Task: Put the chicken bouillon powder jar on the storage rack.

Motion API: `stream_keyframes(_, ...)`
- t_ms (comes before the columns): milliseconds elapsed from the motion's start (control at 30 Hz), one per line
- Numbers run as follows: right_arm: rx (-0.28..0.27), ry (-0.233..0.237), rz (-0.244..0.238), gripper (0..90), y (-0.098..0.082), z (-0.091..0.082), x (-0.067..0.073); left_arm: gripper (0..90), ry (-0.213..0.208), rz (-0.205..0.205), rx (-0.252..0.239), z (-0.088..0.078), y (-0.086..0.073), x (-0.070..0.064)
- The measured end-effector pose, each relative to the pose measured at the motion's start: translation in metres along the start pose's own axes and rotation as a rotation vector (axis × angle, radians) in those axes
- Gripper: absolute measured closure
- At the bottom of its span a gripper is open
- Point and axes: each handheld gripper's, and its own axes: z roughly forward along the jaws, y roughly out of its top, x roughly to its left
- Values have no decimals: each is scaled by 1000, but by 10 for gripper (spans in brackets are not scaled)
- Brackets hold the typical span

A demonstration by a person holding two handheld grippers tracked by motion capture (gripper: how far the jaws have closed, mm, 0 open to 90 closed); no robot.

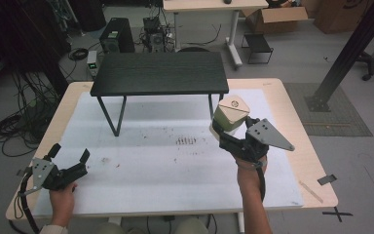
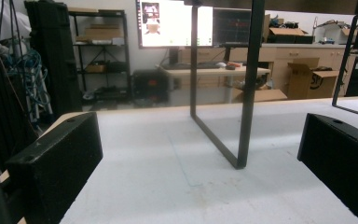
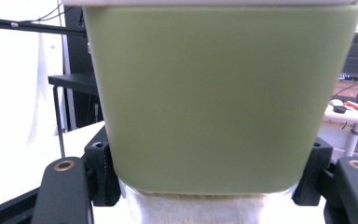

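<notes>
Right gripper [image 1: 225,130] closed on a green container [image 1: 230,113] with a beige lid [image 1: 234,106], held up above the white mat [image 1: 165,161]. Seen in the right gripper view as a wide green body [image 3: 214,98] pressed between the two black jaws, one at each side of it; below the green part, a white textured base [image 3: 196,210] just above the jaw roots. Grey three-cornered plate [image 1: 268,134] right behind the container, on top of the gripper, with the right hand [image 1: 251,168] under it.

Beyond the held container — a small black table [image 1: 160,73] standing on the mat, its nearest leg [image 1: 210,105] just beside the container on the far side.

Left gripper [image 1: 70,157] open, jaws wide apart with nothing between them, low over the near left corner of the mat, held by the left hand [image 1: 62,197]. In the left gripper view, black jaws at both sides and, straight ahead between them, the frame leg [image 2: 244,93] of the black table, well apart from the jaw tips. Dark marks [image 1: 186,141] on the mat between the two grippers, nearer to the right one. Wooden tabletop [image 1: 316,165] under the mat.
</notes>
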Motion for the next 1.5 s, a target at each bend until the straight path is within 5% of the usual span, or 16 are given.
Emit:
stream_keyframes(733,-59,38,-23,291,43,28,1,2,0,3,7,0,0,0)
stream_keyframes(1500,-58,71,-39,291,71,64,1,2,0,-5,6,1,0,0)
